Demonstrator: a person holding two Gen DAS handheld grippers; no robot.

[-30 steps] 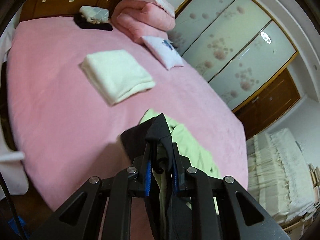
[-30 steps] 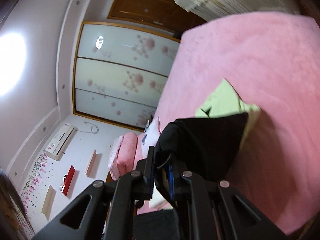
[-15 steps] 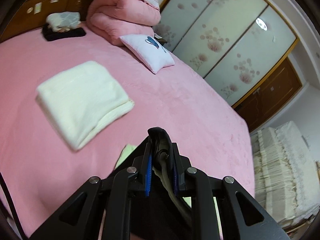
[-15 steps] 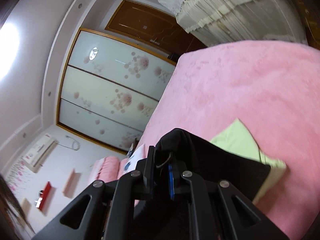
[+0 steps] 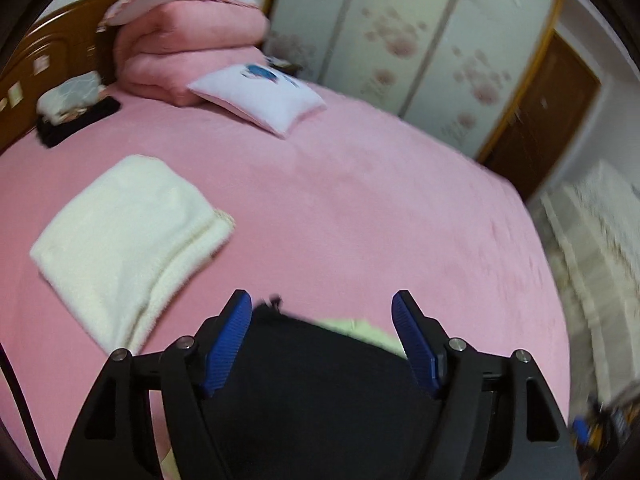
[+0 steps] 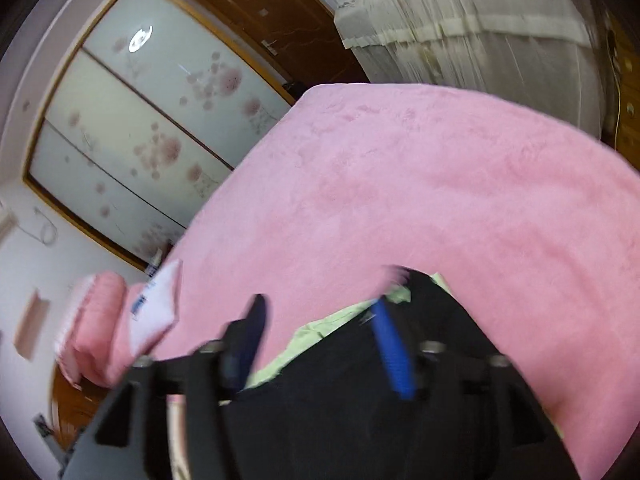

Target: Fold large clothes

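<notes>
A black garment with pale green lining (image 5: pixel 320 380) lies on the pink bed (image 5: pixel 360 208), its folded edge just under my left gripper (image 5: pixel 321 297). That gripper's jaws are opening; the blue pads (image 5: pixel 234 332) stand wide apart either side of the cloth and do not press it. In the right wrist view the same black garment (image 6: pixel 360 400) shows its green lining (image 6: pixel 320 328) beneath my right gripper (image 6: pixel 320 306). Its jaws are opening too, blurred by motion, with the cloth lying loose between the fingers (image 6: pixel 390 344).
A folded cream blanket (image 5: pixel 124 236) lies left of the garment. Farther back are a white pillow (image 5: pixel 260 96), a folded pink quilt (image 5: pixel 188 52) and a small dark bundle (image 5: pixel 76 108) by the wooden headboard. Floral wardrobe doors (image 5: pixel 420 52) and a curtain (image 6: pixel 460 20) line the far side.
Both grippers, earlier shut on the black garment's edge, swept it across the bed and lowered it. Their jaws have now sprung apart and the cloth rests on the bed.
</notes>
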